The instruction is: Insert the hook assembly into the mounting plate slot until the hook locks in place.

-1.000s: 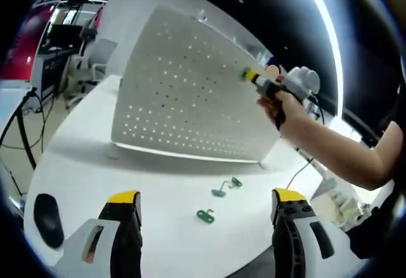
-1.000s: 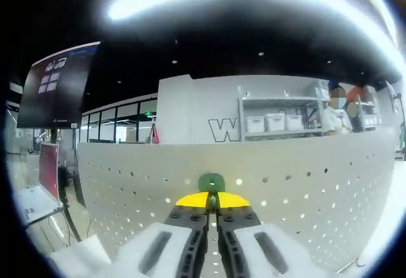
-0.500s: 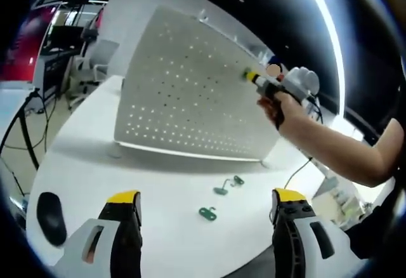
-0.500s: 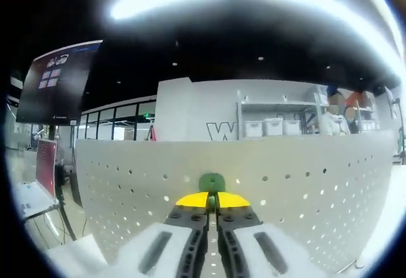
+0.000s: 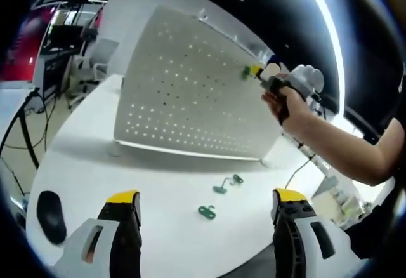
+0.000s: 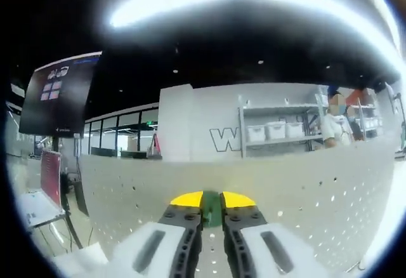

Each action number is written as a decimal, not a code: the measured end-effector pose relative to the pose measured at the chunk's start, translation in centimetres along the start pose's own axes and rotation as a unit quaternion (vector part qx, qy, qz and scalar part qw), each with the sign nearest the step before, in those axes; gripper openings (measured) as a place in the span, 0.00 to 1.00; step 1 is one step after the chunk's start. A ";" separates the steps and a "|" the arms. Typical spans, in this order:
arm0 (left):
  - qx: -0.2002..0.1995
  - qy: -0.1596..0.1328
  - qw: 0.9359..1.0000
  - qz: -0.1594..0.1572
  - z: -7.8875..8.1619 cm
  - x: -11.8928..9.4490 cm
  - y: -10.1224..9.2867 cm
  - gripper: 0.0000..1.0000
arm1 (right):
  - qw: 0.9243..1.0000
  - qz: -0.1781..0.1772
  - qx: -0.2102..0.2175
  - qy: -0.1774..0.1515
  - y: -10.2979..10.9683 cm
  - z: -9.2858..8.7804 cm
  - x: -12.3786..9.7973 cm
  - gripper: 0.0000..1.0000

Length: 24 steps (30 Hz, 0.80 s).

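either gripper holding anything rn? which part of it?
Right gripper: shut on a green hook, pinched between its yellow tips at the pegboard; which part is gripped cannot be told. Left gripper: open, holding nothing.

Left gripper (image 5: 202, 205) has two black jaws capped in yellow, set on pale grey bodies with dark slots. Right gripper (image 6: 211, 200) matches, black ribbed jaws yellow-tipped. The person's forearm (image 5: 342, 154) is bare, unsleeved.

The left tool (image 5: 202, 208) is hanging low with its yellow-tipped jaws spread wide apart, while the right tool (image 6: 212, 200), raised by the person's hand (image 5: 281, 102) on an outstretched bare forearm, is gripping with jaws nearly closed.
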<state>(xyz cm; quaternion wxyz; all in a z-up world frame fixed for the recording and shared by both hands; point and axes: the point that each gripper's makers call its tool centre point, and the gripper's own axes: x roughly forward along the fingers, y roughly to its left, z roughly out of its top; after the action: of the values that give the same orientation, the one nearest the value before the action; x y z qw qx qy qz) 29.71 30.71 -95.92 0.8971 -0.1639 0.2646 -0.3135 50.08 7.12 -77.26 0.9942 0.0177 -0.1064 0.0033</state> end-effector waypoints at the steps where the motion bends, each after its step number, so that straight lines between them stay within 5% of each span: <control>1: 0.000 0.000 1.000 0.000 0.0 0.0 0.0 0.87 | 1.000 0.000 -0.002 -0.007 -0.1 0.8 -0.2 0.08; 8: 0.007 0.011 1.000 -0.002 -0.6 0.3 -1.0 0.87 | 1.000 0.017 -0.001 -0.023 -1.7 4.1 -2.1 0.11; 16: 0.023 0.034 0.999 -0.012 -1.8 0.9 -2.4 0.86 | 0.999 0.031 -0.006 0.038 -4.1 1.6 -6.3 0.13; 24: 0.032 0.048 0.998 -0.018 -2.6 0.9 -2.9 0.86 | 0.993 0.027 -0.012 0.117 -7.4 -3.4 -11.3 0.13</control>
<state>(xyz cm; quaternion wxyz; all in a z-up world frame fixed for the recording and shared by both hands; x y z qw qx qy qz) 27.47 27.62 -97.01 0.8825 -0.1251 0.2940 -0.3450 39.86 -0.18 -83.23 0.9995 0.0027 0.0102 0.0310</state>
